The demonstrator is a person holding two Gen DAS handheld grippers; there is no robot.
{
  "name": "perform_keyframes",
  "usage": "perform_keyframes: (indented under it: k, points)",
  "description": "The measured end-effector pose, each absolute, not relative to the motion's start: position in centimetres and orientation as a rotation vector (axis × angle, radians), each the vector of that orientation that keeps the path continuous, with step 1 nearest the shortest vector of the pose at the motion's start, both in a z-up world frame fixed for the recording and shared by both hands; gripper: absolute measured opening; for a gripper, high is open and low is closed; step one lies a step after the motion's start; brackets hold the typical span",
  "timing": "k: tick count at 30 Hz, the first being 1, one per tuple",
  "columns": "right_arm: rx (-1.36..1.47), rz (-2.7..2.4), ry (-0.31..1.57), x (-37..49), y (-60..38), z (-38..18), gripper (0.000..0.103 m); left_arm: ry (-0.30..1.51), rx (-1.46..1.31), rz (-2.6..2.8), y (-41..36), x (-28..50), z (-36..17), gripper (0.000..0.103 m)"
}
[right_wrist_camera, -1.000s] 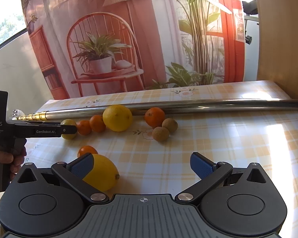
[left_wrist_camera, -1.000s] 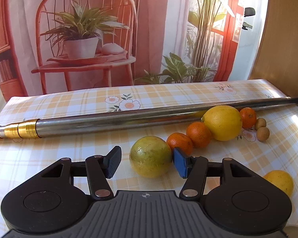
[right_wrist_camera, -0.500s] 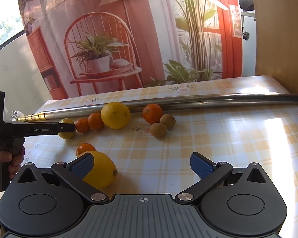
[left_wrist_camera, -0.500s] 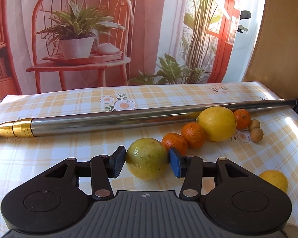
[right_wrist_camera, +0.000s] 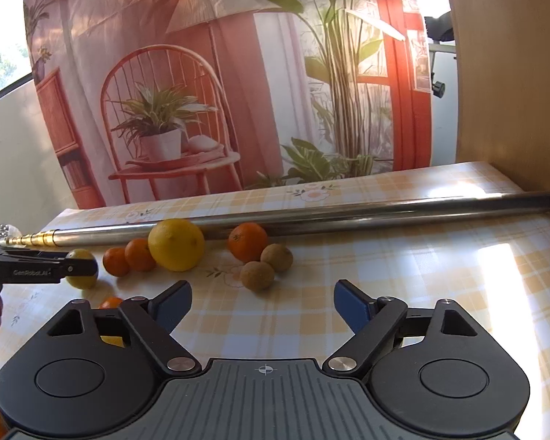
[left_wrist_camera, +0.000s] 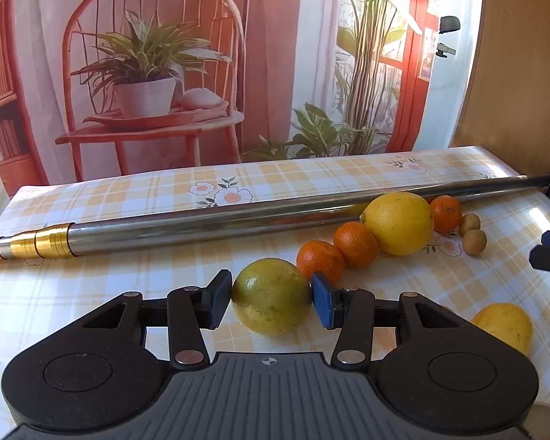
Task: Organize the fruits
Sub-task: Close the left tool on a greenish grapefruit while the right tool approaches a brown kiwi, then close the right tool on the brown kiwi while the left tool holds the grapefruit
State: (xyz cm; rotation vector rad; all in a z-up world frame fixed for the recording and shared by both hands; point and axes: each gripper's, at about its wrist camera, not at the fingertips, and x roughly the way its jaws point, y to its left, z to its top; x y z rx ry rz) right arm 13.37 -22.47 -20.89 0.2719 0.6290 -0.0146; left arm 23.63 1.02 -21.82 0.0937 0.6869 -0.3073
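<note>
The left tool (left_wrist_camera: 271, 299) pinches a green citrus fruit (left_wrist_camera: 271, 297) just in front of the metal pole (left_wrist_camera: 216, 220); the right tool (right_wrist_camera: 263, 306) is spread wide.

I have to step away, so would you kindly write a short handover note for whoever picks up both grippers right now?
Left gripper: pads on either side of the yellow-green fruit, which sits at the left end of the row; it looks gripped.
Right gripper: open, empty, hovering over bare tablecloth.
Row in front of the metal pole: two small oranges, big lemon, another orange, two small brown fruits.
Still loose nearer the grippers: a second lemon and one orange.
Left to do: probably place the held fruit, then bring in the loose two.
</note>
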Motion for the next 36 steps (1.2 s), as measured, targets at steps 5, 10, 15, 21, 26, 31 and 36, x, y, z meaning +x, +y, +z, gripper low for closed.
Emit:
perform_keyframes:
  k: [5, 10, 15, 21, 26, 31, 36]
  points:
    - [0.294, -0.041, 0.64, 16.2, -23.5, -22.8, 0.046, 0.7, 0.07, -0.32, 2.0, 22.5, -21.7, 0.05]
    - [0.306, -0.015, 0.646, 18.1, -23.2, -23.6, 0.043, 0.708, 0.057, -0.318, 2.3, 21.9, -21.7, 0.05]
    - [0.309, -0.001, 0.649, 19.1, -22.2, -23.4, 0.043, 0.706, 0.051, -0.311, 2.2, 21.9, -21.8, 0.05]
    - [0.303, -0.041, 0.689, 19.6, -21.8, -24.1, 0.037, 0.714, 0.03, -0.304, 2.4, 21.9, -21.9, 0.05]
    - [0.311, -0.034, 0.697, 19.5, -21.6, -24.3, 0.037, 0.746, 0.024, -0.308, 2.5, 21.9, -22.4, 0.05]
    - [0.28, -0.008, 0.706, 19.4, -20.7, -24.4, 0.025, 0.749, 0.024, -0.308, 2.6, 21.8, -22.6, 0.05]
    - [0.287, 0.003, 0.7, 19.1, -20.7, -24.4, 0.025, 0.75, 0.028, -0.307, 2.5, 22.0, -22.6, 0.05]
